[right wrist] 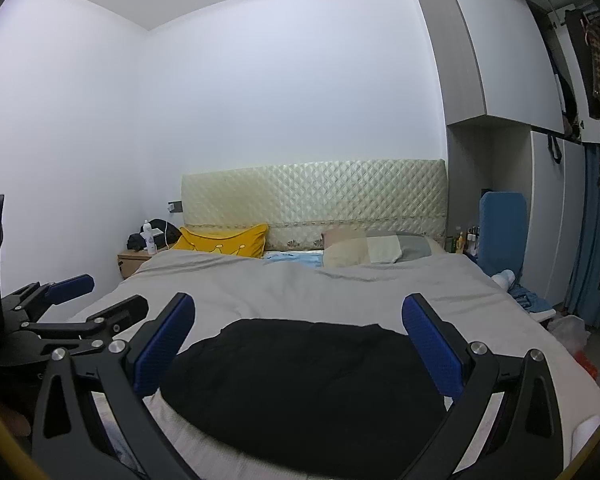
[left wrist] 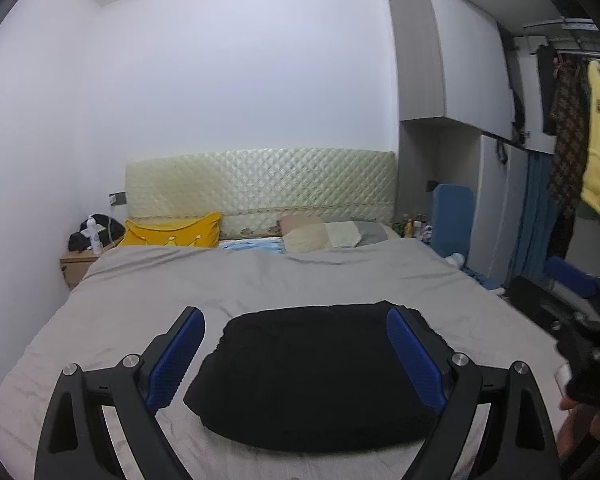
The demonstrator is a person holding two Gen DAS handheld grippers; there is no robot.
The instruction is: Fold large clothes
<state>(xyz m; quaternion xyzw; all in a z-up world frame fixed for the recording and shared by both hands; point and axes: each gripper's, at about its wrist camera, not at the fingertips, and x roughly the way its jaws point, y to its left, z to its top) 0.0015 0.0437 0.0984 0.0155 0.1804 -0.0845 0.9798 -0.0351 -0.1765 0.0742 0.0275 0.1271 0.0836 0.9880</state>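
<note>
Left wrist: one folded black garment (left wrist: 316, 376) on bed (left wrist: 148, 292); two pillows.

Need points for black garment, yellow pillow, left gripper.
black garment (left wrist: 316, 376), left wrist view, middle of the folded bundle.
yellow pillow (left wrist: 172, 232), left wrist view, centre of its front face.
left gripper (left wrist: 296, 320), left wrist view, midway between open fingertips.

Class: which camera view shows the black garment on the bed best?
The left wrist view: the whole black garment shows, folded on the bed. The right wrist view cuts off its near edge behind the gripper.
</note>
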